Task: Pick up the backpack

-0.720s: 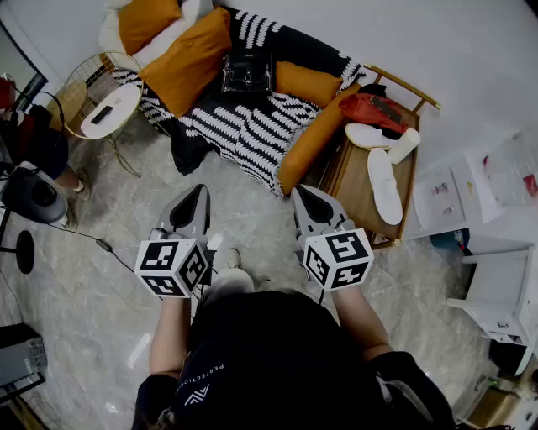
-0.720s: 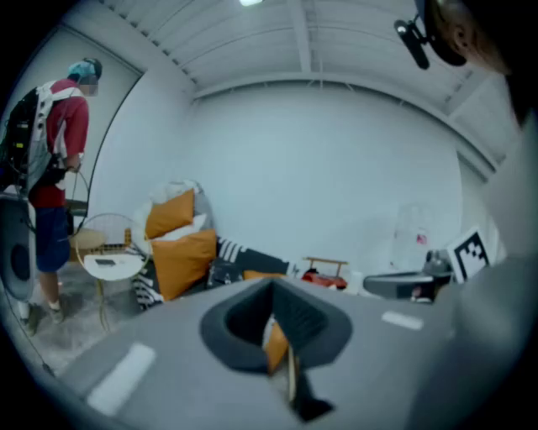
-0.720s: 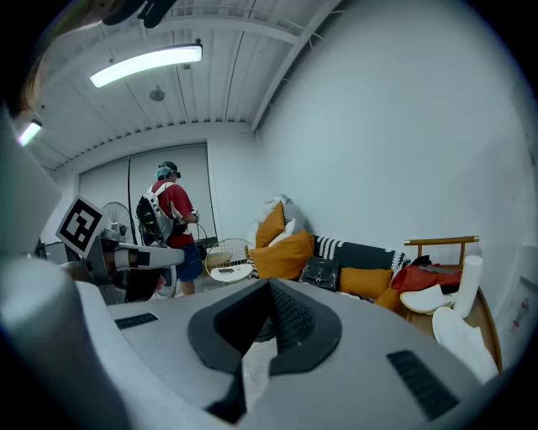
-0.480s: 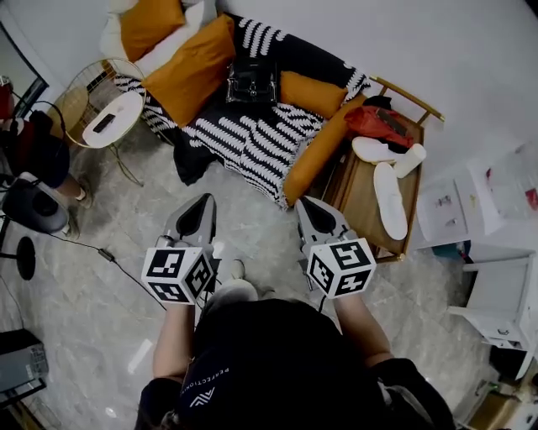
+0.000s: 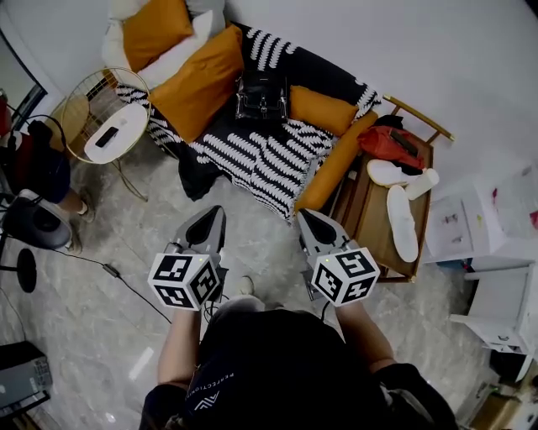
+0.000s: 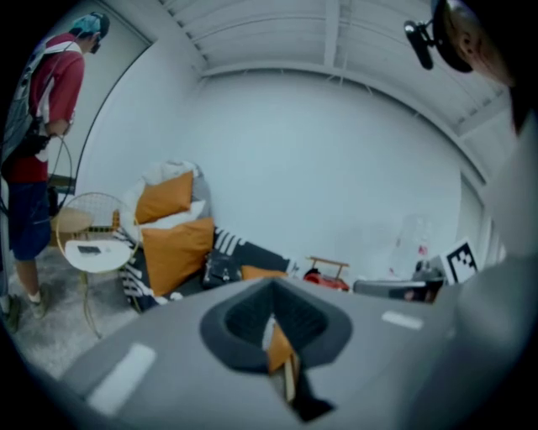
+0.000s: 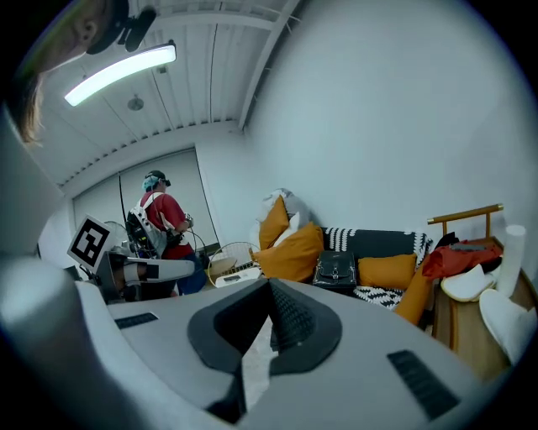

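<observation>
One striped-blanketed sofa (image 5: 252, 155) bore four orange cushions (image 5: 197, 80) and one black backpack (image 5: 261, 97), upright against the backrest with its front facing the room; one wooden side table (image 5: 367, 220) held a red bag (image 5: 391, 143) and two white soles (image 5: 404, 225); the left gripper (image 5: 215, 212) and right gripper (image 5: 305, 215) were both closed tight on nothing, well apart from the backpack.

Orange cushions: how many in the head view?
4 cushions: one at the sofa's left end, a larger one beside it, one right of the backpack, one leaning at its right end. More may be hidden.
</observation>
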`<action>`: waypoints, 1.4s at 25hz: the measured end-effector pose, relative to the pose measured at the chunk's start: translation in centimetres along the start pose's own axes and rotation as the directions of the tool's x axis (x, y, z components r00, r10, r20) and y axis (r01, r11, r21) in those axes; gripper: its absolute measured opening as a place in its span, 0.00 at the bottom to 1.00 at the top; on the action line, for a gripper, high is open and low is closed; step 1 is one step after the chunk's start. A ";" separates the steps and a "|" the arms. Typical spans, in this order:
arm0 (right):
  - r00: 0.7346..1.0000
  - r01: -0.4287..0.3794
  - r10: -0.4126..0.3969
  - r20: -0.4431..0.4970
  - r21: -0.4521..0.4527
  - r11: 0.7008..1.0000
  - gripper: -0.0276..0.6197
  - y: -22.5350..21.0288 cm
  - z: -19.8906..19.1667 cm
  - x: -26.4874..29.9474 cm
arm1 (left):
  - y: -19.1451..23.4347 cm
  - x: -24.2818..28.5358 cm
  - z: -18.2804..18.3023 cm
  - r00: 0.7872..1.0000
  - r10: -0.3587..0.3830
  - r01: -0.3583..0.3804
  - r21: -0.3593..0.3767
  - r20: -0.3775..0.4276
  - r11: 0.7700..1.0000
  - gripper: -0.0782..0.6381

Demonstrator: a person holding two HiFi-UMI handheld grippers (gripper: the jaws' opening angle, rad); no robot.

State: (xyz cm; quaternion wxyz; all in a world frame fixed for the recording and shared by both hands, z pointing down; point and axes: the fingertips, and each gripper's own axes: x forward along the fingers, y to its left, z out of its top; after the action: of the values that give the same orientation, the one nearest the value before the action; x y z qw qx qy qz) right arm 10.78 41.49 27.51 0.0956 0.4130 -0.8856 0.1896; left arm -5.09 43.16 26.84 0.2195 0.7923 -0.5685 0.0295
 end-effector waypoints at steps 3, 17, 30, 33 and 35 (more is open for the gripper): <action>1.000 0.014 -0.014 -0.018 0.004 1.000 0.03 0.2 0.1 1.8 | 1.5 0.5 0.7 1.000 0.012 -0.011 0.055 -0.015 0.998 0.12; 0.991 0.103 -0.099 -0.091 0.035 0.994 0.04 -0.1 -0.9 7.7 | 7.9 2.0 0.8 0.999 -0.007 0.010 0.064 -0.051 0.998 0.12; 0.991 0.064 -0.069 -0.114 -0.049 0.997 0.04 -7.9 2.6 18.0 | 12.7 12.1 4.2 0.995 0.098 -0.099 0.065 0.020 0.993 0.12; 0.992 0.033 -0.039 -0.120 -0.048 0.998 0.03 -9.0 3.5 20.4 | 13.4 14.9 4.9 0.995 0.103 -0.103 0.076 0.004 0.992 0.12; 0.991 0.018 -0.024 -0.130 -0.043 0.999 0.04 -9.8 3.8 21.6 | 13.4 16.6 5.2 0.995 0.098 -0.097 0.080 -0.007 0.992 0.12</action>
State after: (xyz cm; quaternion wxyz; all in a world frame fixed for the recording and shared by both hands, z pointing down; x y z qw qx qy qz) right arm 4.42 19.10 33.64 0.1638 0.4071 -0.8769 0.1965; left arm -12.57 23.00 31.31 0.1889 0.7717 -0.6036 0.0669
